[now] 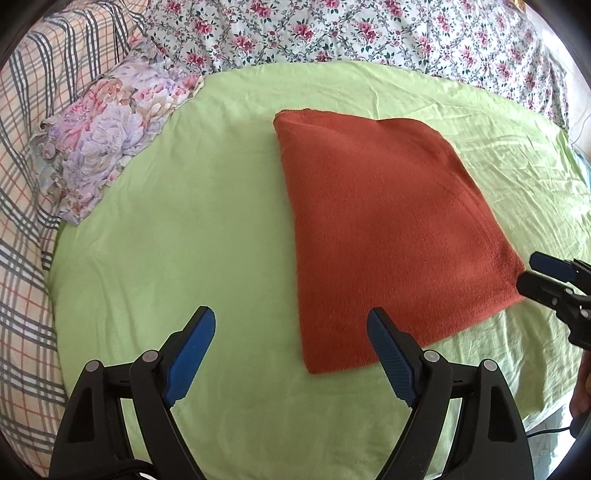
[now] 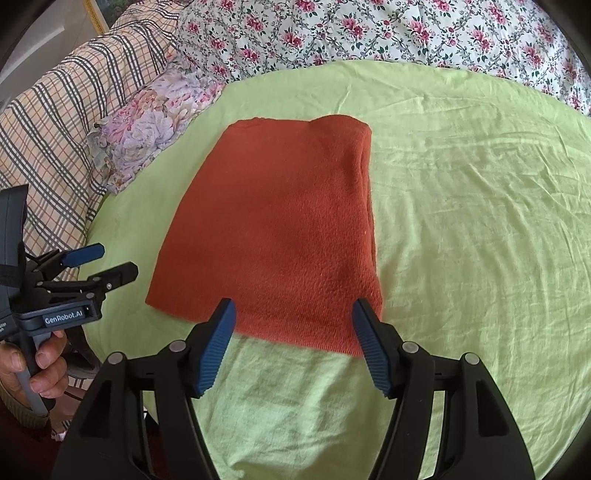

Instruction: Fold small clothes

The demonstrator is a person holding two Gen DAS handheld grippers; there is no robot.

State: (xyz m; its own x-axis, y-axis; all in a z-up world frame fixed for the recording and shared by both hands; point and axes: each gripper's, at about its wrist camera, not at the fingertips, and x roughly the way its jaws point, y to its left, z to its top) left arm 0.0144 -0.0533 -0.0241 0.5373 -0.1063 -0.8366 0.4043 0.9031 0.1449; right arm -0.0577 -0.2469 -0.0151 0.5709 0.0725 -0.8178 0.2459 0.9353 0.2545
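Item: rust-red garment (image 1: 391, 236), fleecy nap, folded to a tapering oblong; lies flat on the lime-green sheet (image 1: 184, 258), which I take as my landmark. Long axis runs from the sheet's near edge toward its far edge; a thick rolled fold along one long side, a thin single-layer flap at the far corner in the right wrist view

Sheet: smooth woven cotton, lightly creased

At the sheet's far-left corner: ruffled floral pillow (image 1: 110, 136), pastel print. Beyond the sheet: rose-print cover (image 1: 332, 33); left of it, plaid cloth (image 1: 26, 184)

My left gripper (image 1: 291, 317): black frame, ribbed blue pads, spread, holding nothing, above the sheet's near edge. Body reads "GenRobot.AI"

My right gripper (image 2: 293, 308): spread over the garment's near hem, pads clear of it
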